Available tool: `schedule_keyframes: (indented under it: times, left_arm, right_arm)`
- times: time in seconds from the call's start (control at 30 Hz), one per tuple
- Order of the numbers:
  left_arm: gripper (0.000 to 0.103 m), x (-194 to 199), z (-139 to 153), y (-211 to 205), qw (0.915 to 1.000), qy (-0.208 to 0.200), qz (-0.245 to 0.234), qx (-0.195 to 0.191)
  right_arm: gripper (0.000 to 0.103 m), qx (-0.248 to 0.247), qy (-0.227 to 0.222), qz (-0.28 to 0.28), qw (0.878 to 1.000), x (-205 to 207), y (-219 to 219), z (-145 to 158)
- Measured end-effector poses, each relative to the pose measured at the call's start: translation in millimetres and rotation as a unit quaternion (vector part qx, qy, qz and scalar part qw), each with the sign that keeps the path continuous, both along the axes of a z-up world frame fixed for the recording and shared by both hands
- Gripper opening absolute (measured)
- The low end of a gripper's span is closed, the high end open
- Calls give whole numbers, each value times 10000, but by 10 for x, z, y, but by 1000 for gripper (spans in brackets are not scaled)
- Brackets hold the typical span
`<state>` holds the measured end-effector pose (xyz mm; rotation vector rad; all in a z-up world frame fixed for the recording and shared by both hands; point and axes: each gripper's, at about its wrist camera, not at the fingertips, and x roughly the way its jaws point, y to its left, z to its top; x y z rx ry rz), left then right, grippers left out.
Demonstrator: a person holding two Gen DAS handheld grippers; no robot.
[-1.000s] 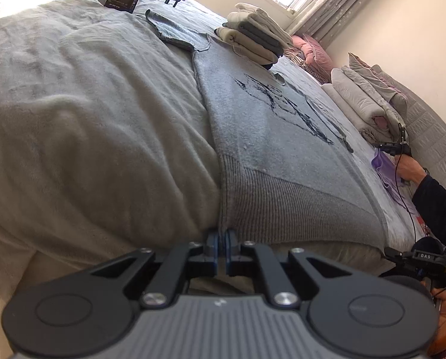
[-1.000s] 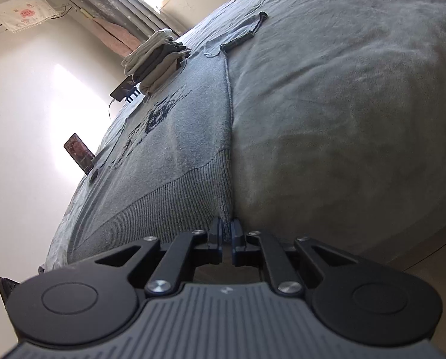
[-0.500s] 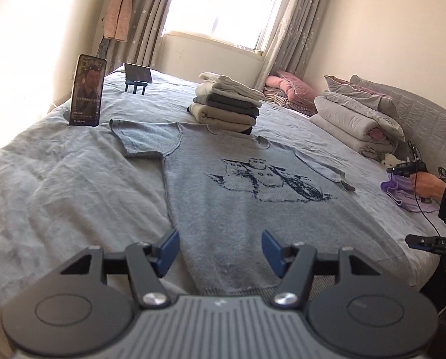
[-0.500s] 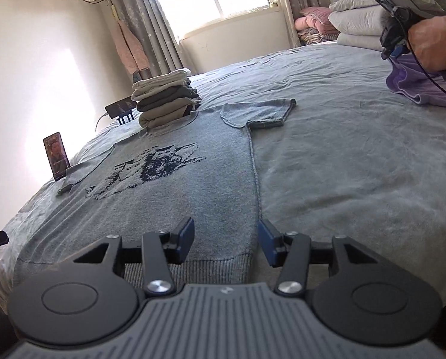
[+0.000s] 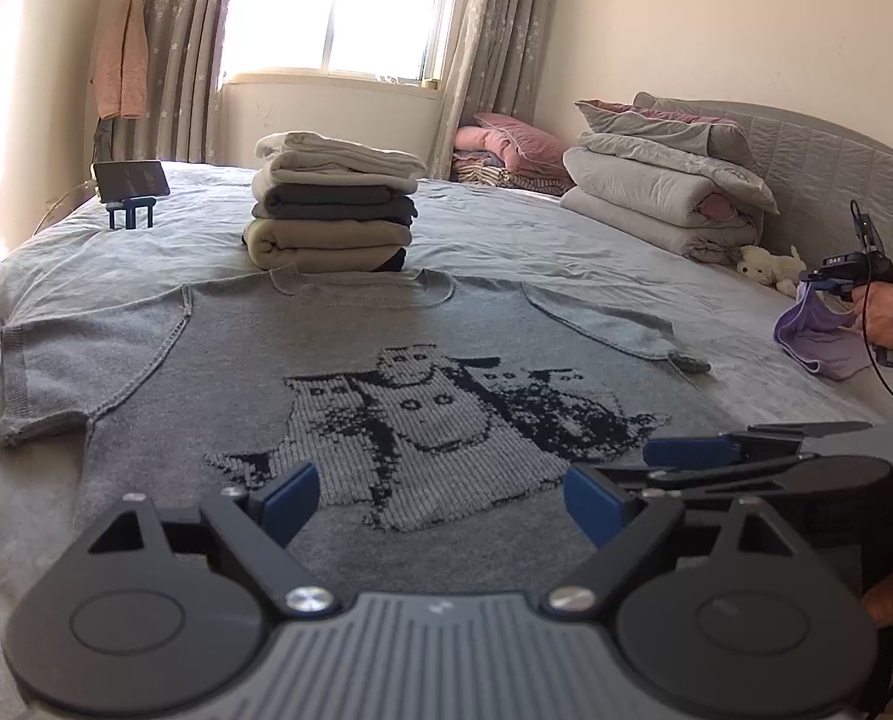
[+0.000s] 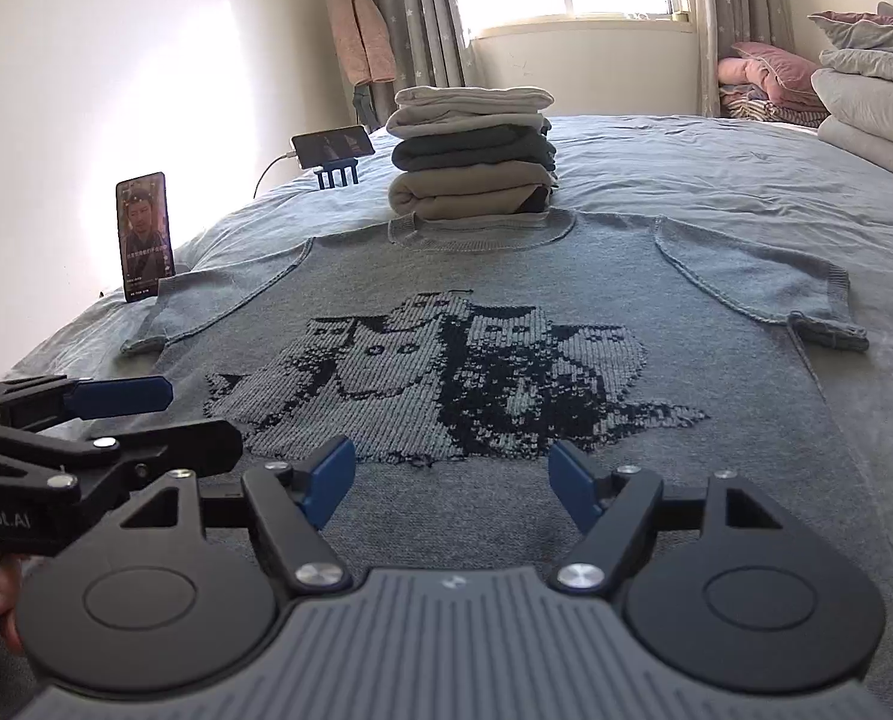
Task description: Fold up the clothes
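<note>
A grey knitted short-sleeved sweater (image 5: 218,360) (image 6: 566,276) with a dark cat picture lies spread flat, front up, on the grey bed, its neck toward the window. My left gripper (image 5: 440,501) hovers over the sweater's lower part, jaws wide and still opening, with nothing between them. Just to its right my right gripper (image 6: 451,480) hangs over the same area, its jaws also opening and empty. Each gripper appears side-on in the other's view: the right gripper (image 5: 716,450) and the left gripper (image 6: 164,417).
A stack of folded clothes (image 5: 332,219) (image 6: 473,150) stands just behind the sweater's collar. Two phones (image 6: 144,237) (image 6: 332,147) stand propped at the left. Folded quilts and pillows (image 5: 656,192) are at the right, where another person's hand holds a gripper on a purple cloth (image 5: 818,354).
Both grippers were shut on the sweater's hem corners. They let go, opened wide, rolled level and came together over the sweater's lower middle.
</note>
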<state>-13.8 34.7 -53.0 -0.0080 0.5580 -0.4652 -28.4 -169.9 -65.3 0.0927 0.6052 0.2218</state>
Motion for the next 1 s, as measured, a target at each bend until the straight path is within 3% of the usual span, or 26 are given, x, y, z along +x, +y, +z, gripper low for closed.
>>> schedule_keyframes:
  times: [0.07,0.2,0.4,0.7,0.83,1.0]
  left_arm:
    - [90,131,-165,32,9991,392,126,134]
    - [91,80,-181,239,9984,524,105,-170]
    - [92,-133,-149,476,9988,482,-86,-9]
    - [95,-590,-139,777,9970,144,-312,693]
    - [97,-715,-30,859,9955,183,-360,860]
    - [100,-623,210,790,9985,102,-317,442]
  right_arm:
    - [83,-124,139,39,9998,59,11,-89]
    - [90,-262,94,74,9996,-10,-87,-76]
    - [93,-436,37,-148,9989,-220,-446,-83]
    - [98,-533,41,-492,9974,-719,-1031,-141]
    - [101,-613,97,-471,9970,-897,-1134,-86]
    - [101,-456,-157,-268,9985,-831,-1021,125]
